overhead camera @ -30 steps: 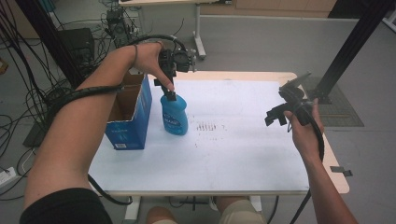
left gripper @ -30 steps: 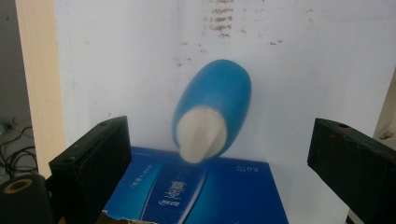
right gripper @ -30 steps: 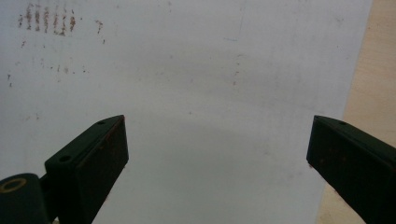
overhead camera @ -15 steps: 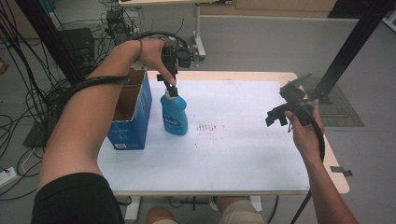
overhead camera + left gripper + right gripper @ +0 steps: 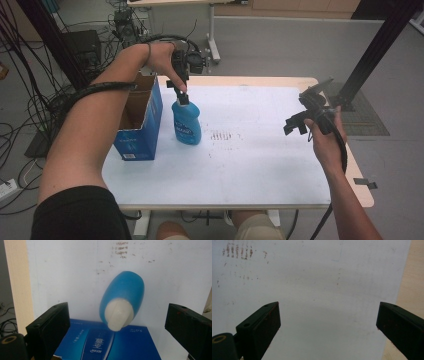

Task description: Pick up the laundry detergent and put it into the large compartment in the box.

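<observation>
Left gripper (image 5: pixel 181 89) has lifted off the blue bottle (image 5: pixel 122 298) (white cap visible from above), jaws apart; right gripper (image 5: pixel 306 119) likewise spread

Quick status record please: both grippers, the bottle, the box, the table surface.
left gripper: open, above the bottle cap, not touching
right gripper: open, holds nothing, over bare board
blue bottle: upright on the board, white cap, beside the box
blue cardboard box: open top, at the board's left edge
white board: reddish marks near centre
</observation>
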The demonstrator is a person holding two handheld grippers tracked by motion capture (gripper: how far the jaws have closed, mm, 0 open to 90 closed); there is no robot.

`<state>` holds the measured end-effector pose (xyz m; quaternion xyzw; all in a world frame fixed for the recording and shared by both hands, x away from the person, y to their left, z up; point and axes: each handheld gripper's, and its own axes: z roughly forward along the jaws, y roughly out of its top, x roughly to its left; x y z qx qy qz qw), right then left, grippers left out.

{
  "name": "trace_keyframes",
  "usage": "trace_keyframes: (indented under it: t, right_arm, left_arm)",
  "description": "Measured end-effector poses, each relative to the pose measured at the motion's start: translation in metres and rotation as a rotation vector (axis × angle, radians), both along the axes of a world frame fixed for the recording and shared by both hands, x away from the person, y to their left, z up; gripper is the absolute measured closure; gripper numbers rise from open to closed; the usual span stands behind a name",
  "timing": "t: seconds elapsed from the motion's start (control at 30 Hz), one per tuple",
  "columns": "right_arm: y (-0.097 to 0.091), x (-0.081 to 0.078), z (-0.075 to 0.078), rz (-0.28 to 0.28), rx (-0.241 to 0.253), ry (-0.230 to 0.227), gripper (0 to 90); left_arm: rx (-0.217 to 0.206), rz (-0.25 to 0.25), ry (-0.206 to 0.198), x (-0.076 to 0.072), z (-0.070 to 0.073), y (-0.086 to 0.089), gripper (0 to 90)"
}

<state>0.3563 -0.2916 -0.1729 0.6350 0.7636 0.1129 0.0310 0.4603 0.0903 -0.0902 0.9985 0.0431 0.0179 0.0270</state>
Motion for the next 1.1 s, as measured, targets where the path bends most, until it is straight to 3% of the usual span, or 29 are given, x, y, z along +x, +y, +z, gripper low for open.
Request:
trace_keyframes:
  t: [0.47, 1.1]
  right_arm:
    - [0.003, -0.001, 0.001, 0.000, -0.004, 0.003, 5.6]
    - [0.002, -0.001, 0.000, -0.002, -0.006, 0.004, 5.6]
  left_arm:
    - [0.011, -0.005, 0.019, 0.001, -0.014, -0.002, 6.3]
    - [0.035, -0.029, 0.065, 0.006, -0.045, -0.009, 6.5]
